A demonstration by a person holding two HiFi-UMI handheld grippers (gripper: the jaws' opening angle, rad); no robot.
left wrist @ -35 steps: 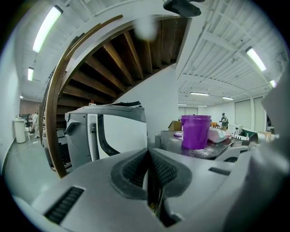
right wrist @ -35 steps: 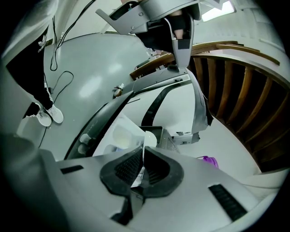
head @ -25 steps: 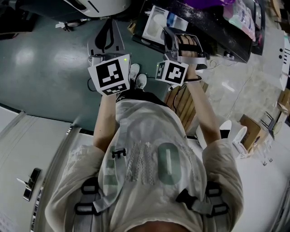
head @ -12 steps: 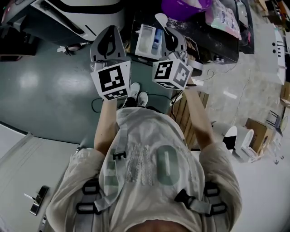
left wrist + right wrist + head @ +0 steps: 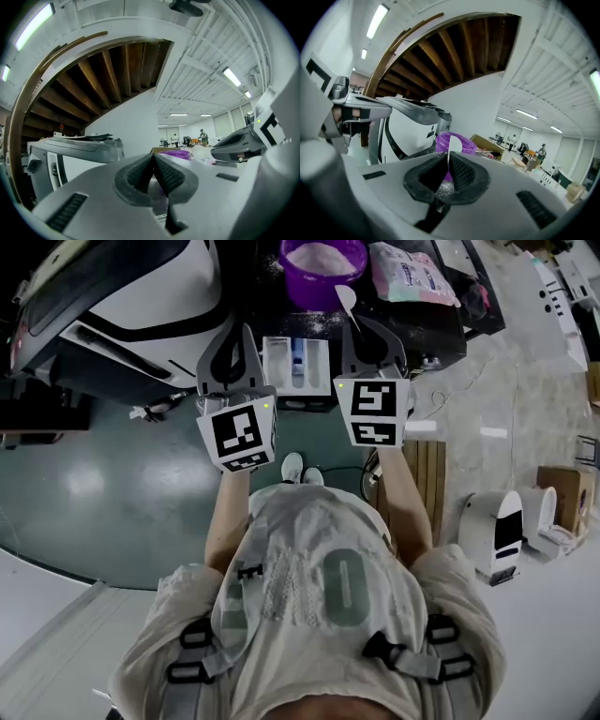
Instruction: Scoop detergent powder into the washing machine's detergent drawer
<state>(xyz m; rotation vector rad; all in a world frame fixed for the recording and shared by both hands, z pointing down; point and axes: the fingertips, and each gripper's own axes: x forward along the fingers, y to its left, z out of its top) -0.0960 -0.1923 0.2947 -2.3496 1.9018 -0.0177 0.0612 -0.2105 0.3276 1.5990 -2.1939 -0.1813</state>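
The white washing machine point(image 5: 122, 306) fills the upper left of the head view. Its detergent drawer point(image 5: 298, 367) stands pulled out between my two grippers. Beyond it a purple bowl point(image 5: 321, 266) holds white powder, and a detergent bag point(image 5: 412, 273) lies to its right. My right gripper point(image 5: 367, 326) is shut on the thin handle of a white spoon point(image 5: 346, 298), whose head points toward the bowl. In the right gripper view the spoon point(image 5: 453, 146) rises before the purple bowl point(image 5: 461, 140) from the right gripper point(image 5: 449, 158). My left gripper point(image 5: 230, 334) point(image 5: 153, 157) is shut and empty, left of the drawer.
Spilled powder dusts the dark counter point(image 5: 450, 310) around the bowl. A slatted wooden panel point(image 5: 427, 479) stands on the floor by my right arm. A white appliance point(image 5: 495, 535) and a cardboard box point(image 5: 562, 486) stand further right. Green floor point(image 5: 84, 484) lies to the left.
Both grippers have moved forward to either side of the drawer. The bowl, the drawer and the washing machine have come fully into the head view. The spoon stays in the right gripper.
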